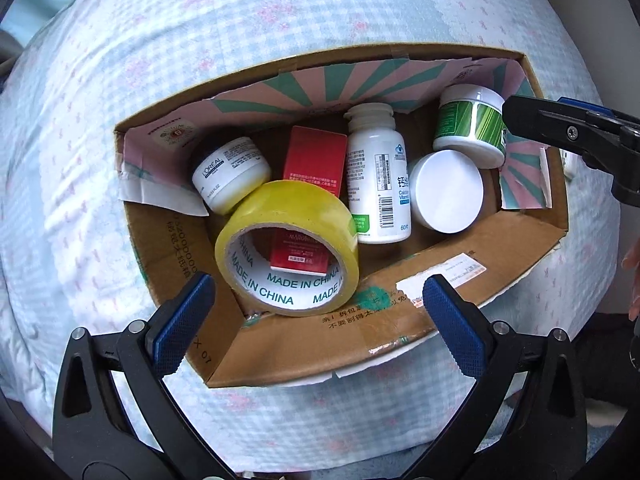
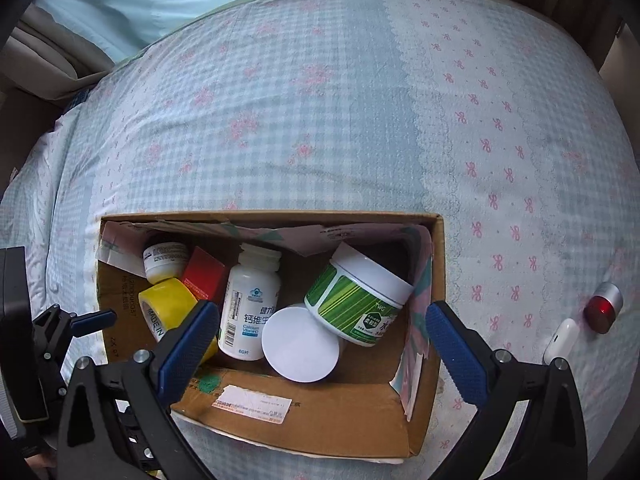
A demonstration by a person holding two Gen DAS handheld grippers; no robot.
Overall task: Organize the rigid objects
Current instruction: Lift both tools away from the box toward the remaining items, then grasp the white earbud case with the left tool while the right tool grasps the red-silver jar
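Note:
An open cardboard box point(image 1: 460, 280) point(image 2: 320, 420) lies on a bed. It holds a yellow tape roll point(image 1: 288, 248) point(image 2: 168, 308), a red carton point(image 1: 316, 160) point(image 2: 204, 274), a white L'Oreal jar point(image 1: 230, 174) point(image 2: 166, 260), a white pill bottle point(image 1: 376, 176) point(image 2: 250, 304), a white-lidded jar point(image 1: 446, 190) point(image 2: 300, 344) and a green-striped jar point(image 1: 470, 126) point(image 2: 356, 300). My left gripper point(image 1: 318, 320) is open and empty over the box's near wall. My right gripper point(image 2: 322, 344) is open and empty above the box.
The bed has a checked blue cover with pink bows point(image 2: 320, 120). A red-and-silver cylinder point(image 2: 602, 308) and a small white case point(image 2: 560, 340) lie on the cover right of the box. The right gripper's finger point(image 1: 568, 132) shows at the box's right end.

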